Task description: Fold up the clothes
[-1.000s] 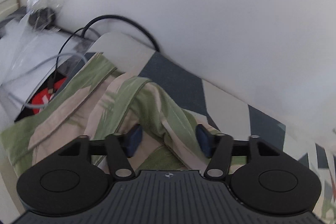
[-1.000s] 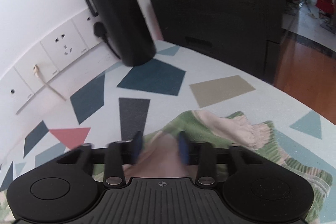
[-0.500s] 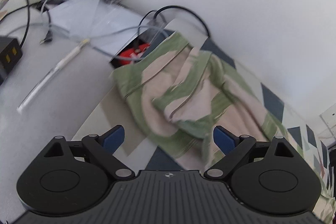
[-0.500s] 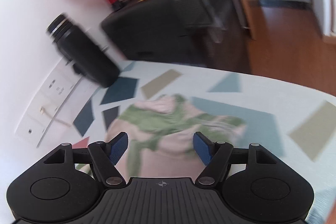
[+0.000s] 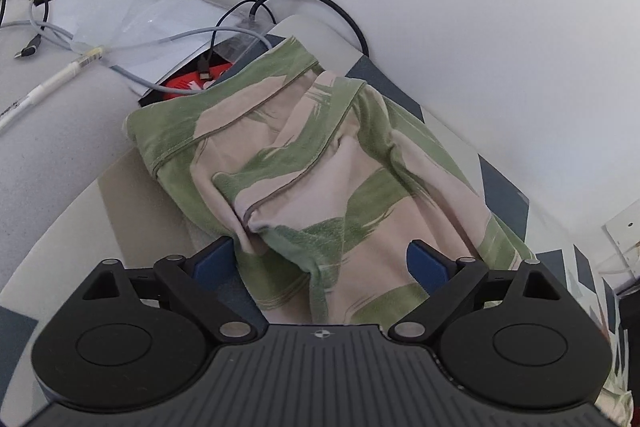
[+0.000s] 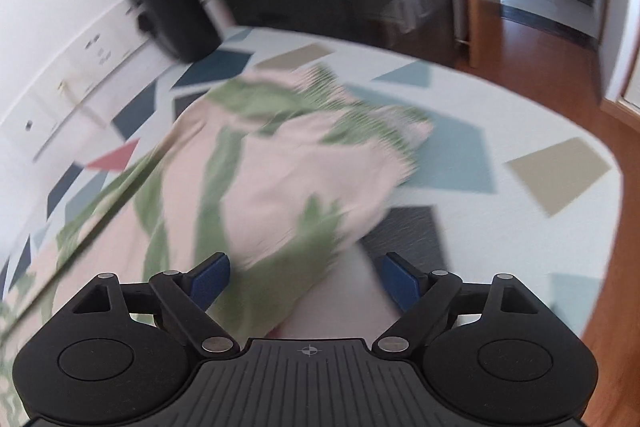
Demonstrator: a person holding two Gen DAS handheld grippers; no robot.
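1. Left gripper [image 5: 320, 261]: jaws apart and closing, straddling a raised fold of the green-and-beige garment [image 5: 320, 163] lying on the patterned tabletop [image 6: 460, 155]; pads not yet pressing.
2. Pinch all layers at the fold; keep clear of the grey cable [image 5: 168, 41] beyond the hem.
3. Right gripper [image 6: 306, 277]: jaws apart and opening, cloth below, nothing clamped.
4. Legible writing: none; pen [image 5: 44, 85] print too small.

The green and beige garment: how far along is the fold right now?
Done: the green and beige garment lies doubled over itself on the patterned tablecloth. In hand: nothing; the left gripper is closing and the right gripper opening, pads clear of cloth. Left: flattening the bunched layers and folding again.
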